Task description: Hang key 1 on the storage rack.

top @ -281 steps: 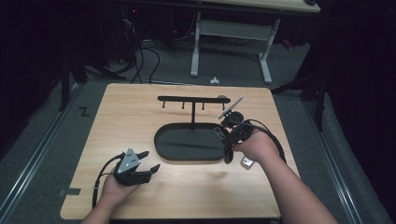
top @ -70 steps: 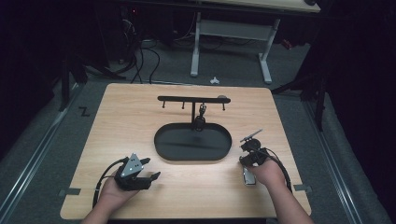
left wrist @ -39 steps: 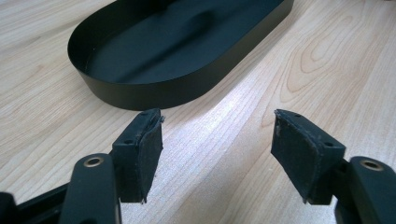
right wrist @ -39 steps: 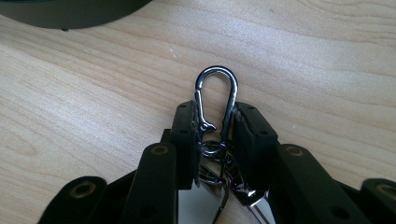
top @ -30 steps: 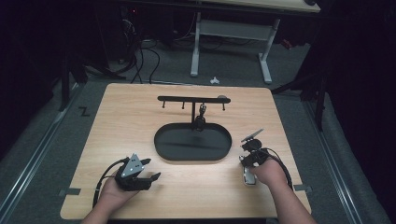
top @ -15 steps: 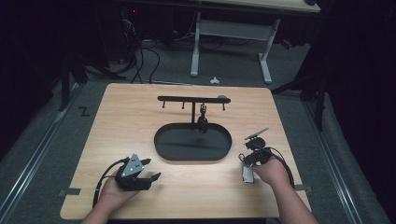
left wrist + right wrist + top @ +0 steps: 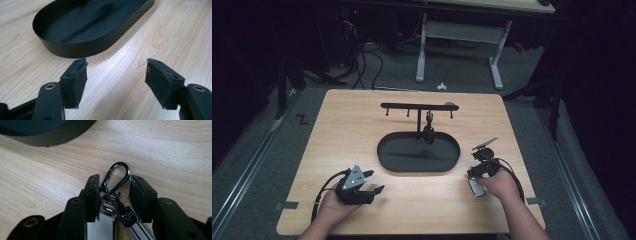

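The right gripper (image 7: 113, 191) is held low over the bench (image 7: 362, 130), and its jaws have just been opening; a key fob (image 7: 117, 213) with a carabiner (image 7: 120, 173) lies between them, unclamped. The left gripper (image 7: 116, 80) is open and empty near the tray (image 7: 75, 50).

The high view looks forward and down from above the person's side, covering the whole worktop (image 7: 362, 120). Each gripper view sits low and close, looking along its own fingers (image 7: 75, 82) (image 7: 91, 195). All three views share the black oval tray (image 7: 419, 153) (image 7: 82, 27) (image 7: 37, 132).
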Motion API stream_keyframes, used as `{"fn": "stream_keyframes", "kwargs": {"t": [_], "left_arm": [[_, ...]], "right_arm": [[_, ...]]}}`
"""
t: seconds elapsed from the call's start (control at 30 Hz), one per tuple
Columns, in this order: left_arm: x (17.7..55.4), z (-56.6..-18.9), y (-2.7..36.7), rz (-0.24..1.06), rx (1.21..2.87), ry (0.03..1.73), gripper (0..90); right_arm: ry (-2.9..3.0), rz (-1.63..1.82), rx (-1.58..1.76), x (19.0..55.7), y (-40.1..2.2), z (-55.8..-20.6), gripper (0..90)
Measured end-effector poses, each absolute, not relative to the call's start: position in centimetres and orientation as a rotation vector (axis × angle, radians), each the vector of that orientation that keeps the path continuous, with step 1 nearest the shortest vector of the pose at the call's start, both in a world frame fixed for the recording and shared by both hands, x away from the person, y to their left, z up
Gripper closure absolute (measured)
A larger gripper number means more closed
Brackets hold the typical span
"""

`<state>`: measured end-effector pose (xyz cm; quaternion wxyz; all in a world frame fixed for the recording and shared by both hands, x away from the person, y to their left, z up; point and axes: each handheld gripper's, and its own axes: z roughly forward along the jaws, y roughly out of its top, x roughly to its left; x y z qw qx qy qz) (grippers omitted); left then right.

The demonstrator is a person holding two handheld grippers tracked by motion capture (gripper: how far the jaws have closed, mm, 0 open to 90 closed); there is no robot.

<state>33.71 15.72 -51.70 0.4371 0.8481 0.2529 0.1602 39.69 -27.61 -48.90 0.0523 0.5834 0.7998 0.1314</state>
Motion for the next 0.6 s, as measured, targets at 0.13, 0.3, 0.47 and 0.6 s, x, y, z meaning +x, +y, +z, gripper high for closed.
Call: {"fn": "stream_keyframes", "kwargs": {"t": [0.13, 0.3, 0.47, 0.6], "left_arm": [[33.7, -51.7, 15.7, 0.398, 2.112, 0.627, 34.2], [33.7, -51.7, 15.7, 0.398, 2.113, 0.627, 34.2], [33.7, -51.7, 15.7, 0.397, 2.115, 0.626, 34.3], [33.7, -51.7, 15.7, 0.398, 2.116, 0.625, 34.3]], "right_arm": [[2.433, 0.423, 1.780, 39.7, -27.4, -49.0, 60.7], [2.470, 0.494, 1.774, 39.6, -27.1, -49.1, 74.5], [2.476, 0.473, 1.718, 39.5, -26.7, -48.9, 80.7], [2.458, 0.418, 1.662, 39.5, -26.5, -48.6, 83.1]]}}
